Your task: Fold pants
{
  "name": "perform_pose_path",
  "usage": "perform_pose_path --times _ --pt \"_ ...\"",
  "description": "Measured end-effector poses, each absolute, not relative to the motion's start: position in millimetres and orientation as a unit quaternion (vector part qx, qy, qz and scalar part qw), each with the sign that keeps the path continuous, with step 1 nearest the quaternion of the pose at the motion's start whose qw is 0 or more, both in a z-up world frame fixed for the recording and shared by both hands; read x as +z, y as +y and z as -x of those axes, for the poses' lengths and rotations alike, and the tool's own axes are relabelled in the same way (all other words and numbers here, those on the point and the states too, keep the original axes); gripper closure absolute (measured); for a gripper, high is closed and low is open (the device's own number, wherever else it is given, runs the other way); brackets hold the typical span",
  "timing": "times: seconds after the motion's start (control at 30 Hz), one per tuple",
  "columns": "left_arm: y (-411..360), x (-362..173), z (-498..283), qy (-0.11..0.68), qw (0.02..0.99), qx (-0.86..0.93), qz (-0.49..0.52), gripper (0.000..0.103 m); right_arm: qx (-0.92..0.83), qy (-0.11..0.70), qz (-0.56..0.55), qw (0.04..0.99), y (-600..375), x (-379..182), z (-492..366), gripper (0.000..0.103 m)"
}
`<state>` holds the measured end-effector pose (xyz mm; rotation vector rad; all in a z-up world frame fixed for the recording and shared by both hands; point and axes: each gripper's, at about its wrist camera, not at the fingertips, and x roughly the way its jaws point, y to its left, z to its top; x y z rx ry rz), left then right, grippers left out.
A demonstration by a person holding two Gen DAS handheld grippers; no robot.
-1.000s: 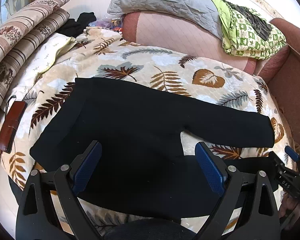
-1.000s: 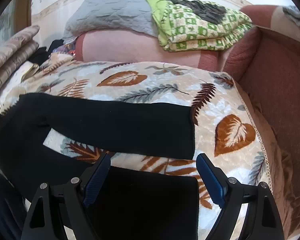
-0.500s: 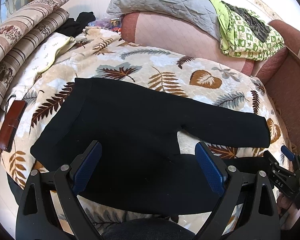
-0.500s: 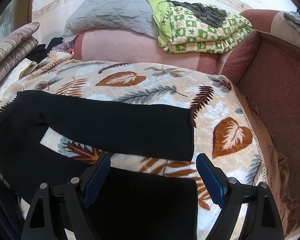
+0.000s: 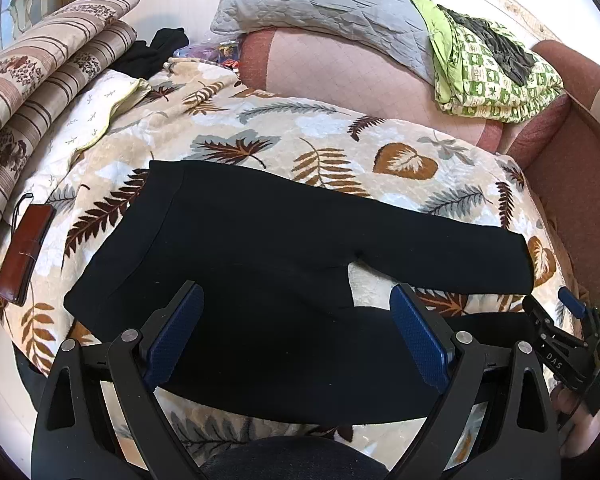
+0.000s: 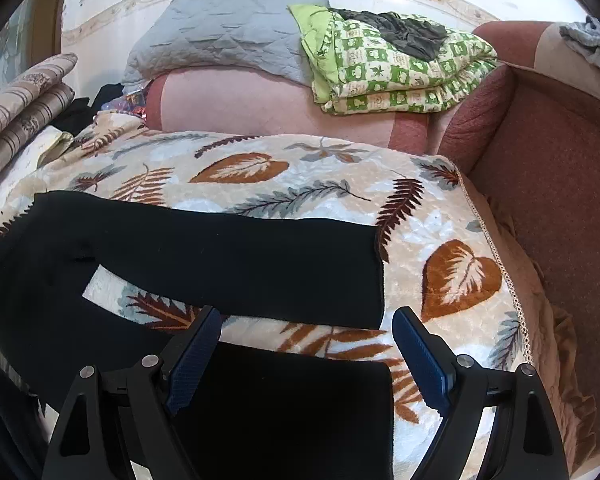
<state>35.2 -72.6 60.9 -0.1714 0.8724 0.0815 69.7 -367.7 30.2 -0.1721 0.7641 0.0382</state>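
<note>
Gripper jaws spread wide, I am holding my left gripper [image 5: 296, 336] above the seat of the black pants [image 5: 260, 248], its blue pads [image 5: 172, 340] gripping nothing. My right gripper [image 6: 306, 354] is hovering just as wide open and empty over the cuff end of the nearer leg [image 6: 284, 408]; in the left wrist view that gripper [image 5: 556, 332] is showing at the right edge, with part of my hand [image 5: 576, 432] below it.

The pants are lying flat on a leaf-patterned blanket [image 6: 452, 240] covering a sofa seat, waistband to my left and the two legs running to my right. The legs are lying apart in a narrow V, with a wedge of blanket showing between them. The farther leg [image 6: 240, 264] is ending in a straight cuff short of the blanket's lace-trimmed right edge.

A brown leather wallet [image 5: 24, 256] is resting on the blanket left of the waistband, well apart from the pants. Striped cushions [image 5: 40, 92] are stacking up at far left. Behind the blanket, a pink bolster [image 6: 268, 108] is carrying a grey quilted pillow [image 6: 228, 36] and a folded green-checked quilt [image 6: 400, 76] with a dark garment [image 6: 404, 32] on top. The reddish sofa arm [image 6: 560, 168] is rising at right.
</note>
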Motion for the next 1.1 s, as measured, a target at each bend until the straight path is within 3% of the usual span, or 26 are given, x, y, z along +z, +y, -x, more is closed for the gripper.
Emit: perform_pose_path --times 1.1 --pt "-69 39 -52 0.449 0.888 0.027 0.100 0.009 0.015 0.373 0.110 0.921 -354 23 -80 0.016"
